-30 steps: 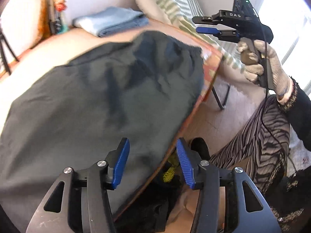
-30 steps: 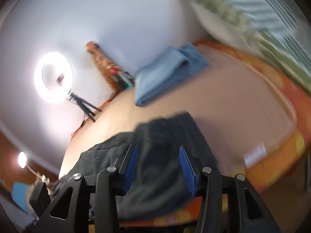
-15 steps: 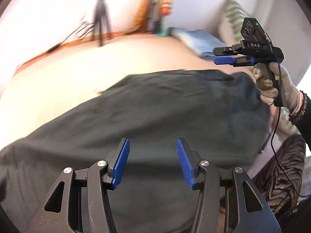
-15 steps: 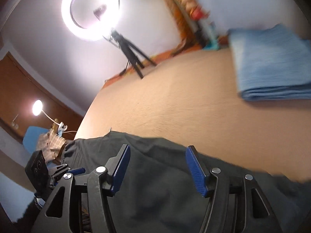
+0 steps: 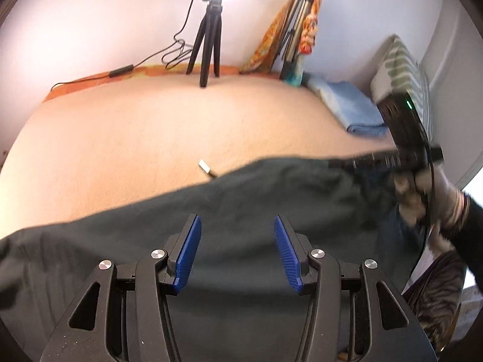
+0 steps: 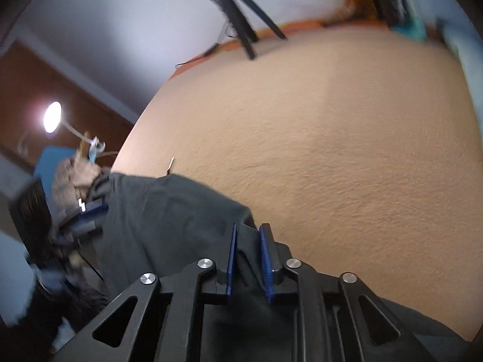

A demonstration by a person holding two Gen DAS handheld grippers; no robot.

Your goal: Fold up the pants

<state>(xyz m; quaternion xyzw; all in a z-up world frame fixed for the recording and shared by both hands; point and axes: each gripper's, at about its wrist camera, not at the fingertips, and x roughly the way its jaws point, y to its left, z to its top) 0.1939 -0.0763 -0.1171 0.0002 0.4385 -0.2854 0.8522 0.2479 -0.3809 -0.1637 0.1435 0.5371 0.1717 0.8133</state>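
On the bed (image 5: 151,138), right gripper (image 6: 249,259) just closed, pinching pants (image 5: 271,187); left gripper (image 5: 235,253) spread

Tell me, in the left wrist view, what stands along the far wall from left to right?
Cable → black tripod → orange cloth draped on a folded stand → folded blue towel → striped pillow.
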